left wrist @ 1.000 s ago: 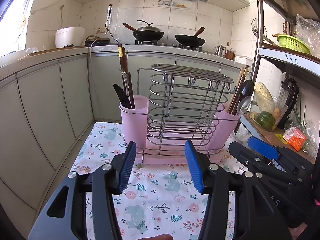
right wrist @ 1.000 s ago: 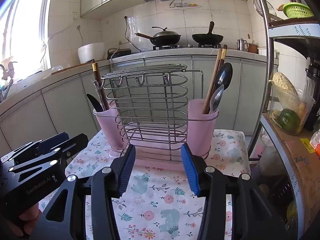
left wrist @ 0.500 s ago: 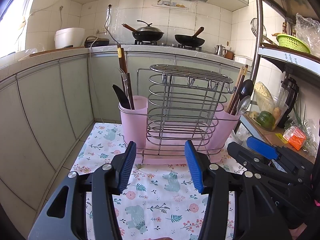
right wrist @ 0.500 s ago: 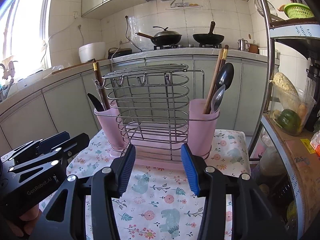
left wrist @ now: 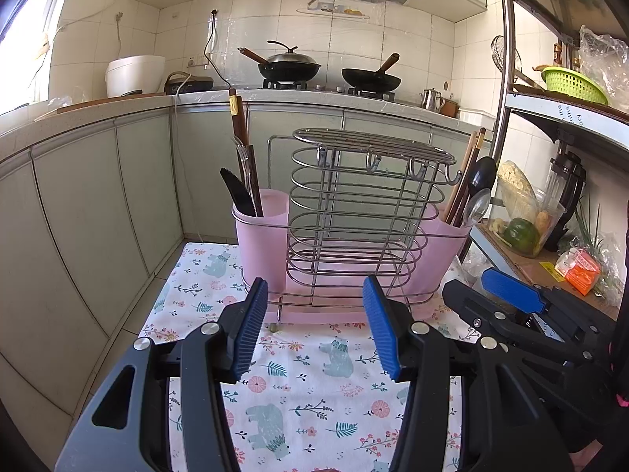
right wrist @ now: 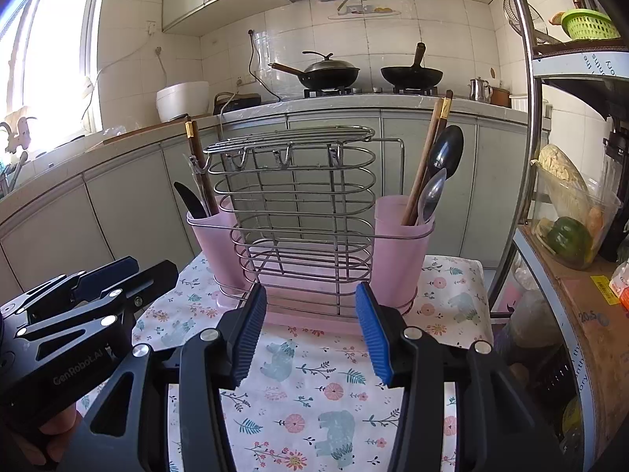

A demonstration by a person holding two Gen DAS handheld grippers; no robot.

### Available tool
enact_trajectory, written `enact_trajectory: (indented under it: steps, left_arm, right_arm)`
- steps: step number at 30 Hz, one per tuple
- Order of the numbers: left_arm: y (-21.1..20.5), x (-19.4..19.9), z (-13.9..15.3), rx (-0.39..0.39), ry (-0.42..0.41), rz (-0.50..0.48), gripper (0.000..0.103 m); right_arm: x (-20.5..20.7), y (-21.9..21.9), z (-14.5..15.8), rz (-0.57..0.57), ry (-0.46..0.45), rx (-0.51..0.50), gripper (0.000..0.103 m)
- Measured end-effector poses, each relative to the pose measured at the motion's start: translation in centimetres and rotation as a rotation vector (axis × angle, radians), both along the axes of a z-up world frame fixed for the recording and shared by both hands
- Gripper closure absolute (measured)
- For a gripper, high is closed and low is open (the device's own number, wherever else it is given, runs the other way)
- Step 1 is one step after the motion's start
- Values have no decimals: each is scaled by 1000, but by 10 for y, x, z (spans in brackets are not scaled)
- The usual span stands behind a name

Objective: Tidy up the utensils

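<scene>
A wire utensil rack (left wrist: pixel 354 216) (right wrist: pixel 298 212) stands on a small table with a floral cloth (left wrist: pixel 314 385) (right wrist: pixel 314 385). Its left pink cup (left wrist: pixel 261 236) (right wrist: pixel 214 244) holds a black knife (left wrist: pixel 236 192) (right wrist: pixel 188 196), a fork and dark chopsticks. Its right pink cup (left wrist: pixel 440 251) (right wrist: pixel 399 251) holds a black spoon (left wrist: pixel 481 173) (right wrist: pixel 446 149), a clear spoon and wooden chopsticks. My left gripper (left wrist: pixel 314 326) is open and empty, short of the rack. My right gripper (right wrist: pixel 310 326) is open and empty too, beside the left one.
Grey kitchen cabinets (left wrist: pixel 98 196) run along the left and behind, with woks on the stove (left wrist: pixel 289 69). A metal shelf unit (left wrist: pixel 558 196) with vegetables, a green basket and a blender stands close on the right.
</scene>
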State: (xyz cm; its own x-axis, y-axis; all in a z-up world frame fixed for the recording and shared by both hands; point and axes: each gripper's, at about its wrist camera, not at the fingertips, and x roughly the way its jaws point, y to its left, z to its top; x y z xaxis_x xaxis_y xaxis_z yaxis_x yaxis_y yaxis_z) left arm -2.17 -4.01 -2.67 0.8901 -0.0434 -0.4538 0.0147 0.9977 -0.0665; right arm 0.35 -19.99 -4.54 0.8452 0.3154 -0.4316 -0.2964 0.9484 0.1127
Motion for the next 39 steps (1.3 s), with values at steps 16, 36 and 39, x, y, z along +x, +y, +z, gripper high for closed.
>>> enact_trajectory:
  steps: [16, 36, 39]
  left_arm:
    - [-1, 0, 0, 1, 1, 1, 52]
    - [-2, -1, 0, 0, 4, -1, 52]
    - [-5, -3, -2, 1, 6, -2, 52]
  right_arm:
    - [0, 1, 0, 0, 1, -1, 56]
    - [1, 0, 0, 2, 3, -2, 56]
    - [1, 0, -1, 2, 5, -3, 56]
